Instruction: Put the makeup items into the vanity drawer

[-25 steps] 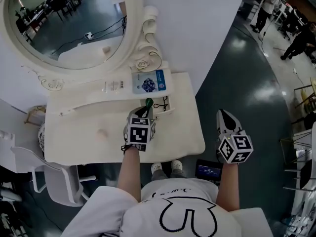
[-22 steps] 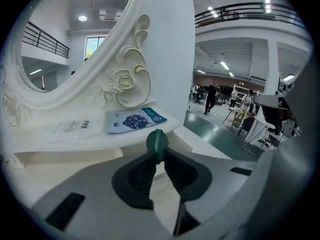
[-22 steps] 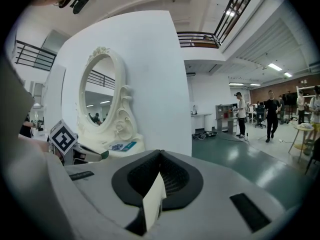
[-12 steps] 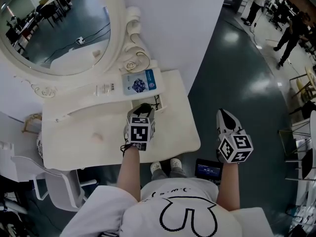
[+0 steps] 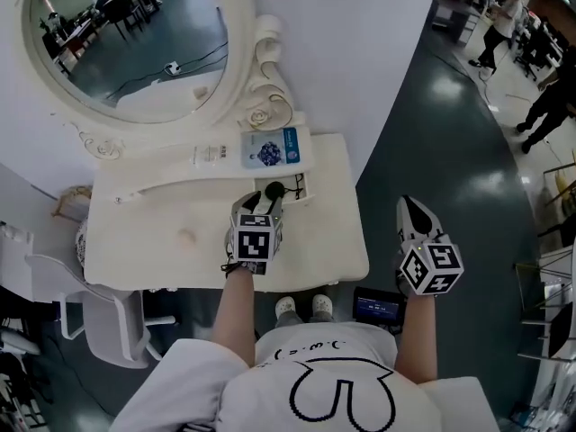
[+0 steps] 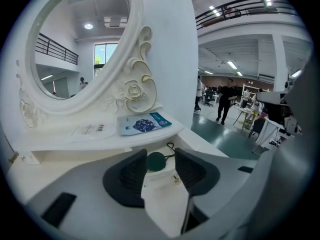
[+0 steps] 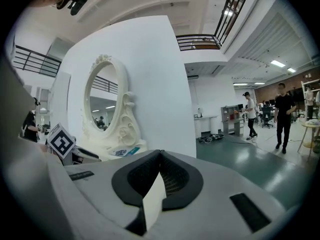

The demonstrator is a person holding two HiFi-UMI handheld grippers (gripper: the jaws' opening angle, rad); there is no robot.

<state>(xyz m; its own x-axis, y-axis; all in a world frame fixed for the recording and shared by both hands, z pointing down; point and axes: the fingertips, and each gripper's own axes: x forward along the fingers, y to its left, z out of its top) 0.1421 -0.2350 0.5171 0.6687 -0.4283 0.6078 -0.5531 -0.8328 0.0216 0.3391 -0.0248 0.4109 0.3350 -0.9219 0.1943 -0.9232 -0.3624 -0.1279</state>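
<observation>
Your left tool [image 5: 261,205] had just opened wide to leave the green ball [image 6: 155,161] in the drawer [image 5: 310,192] ahead; your right tool [image 7: 160,159] hung shut, idle.

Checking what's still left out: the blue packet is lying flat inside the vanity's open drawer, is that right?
Not quite. The blue packet does lie flat, but on the raised shelf at the foot of the mirror, not inside the open drawer. The drawer sits just in front of it and holds a round green item. The head view shows this.
</observation>
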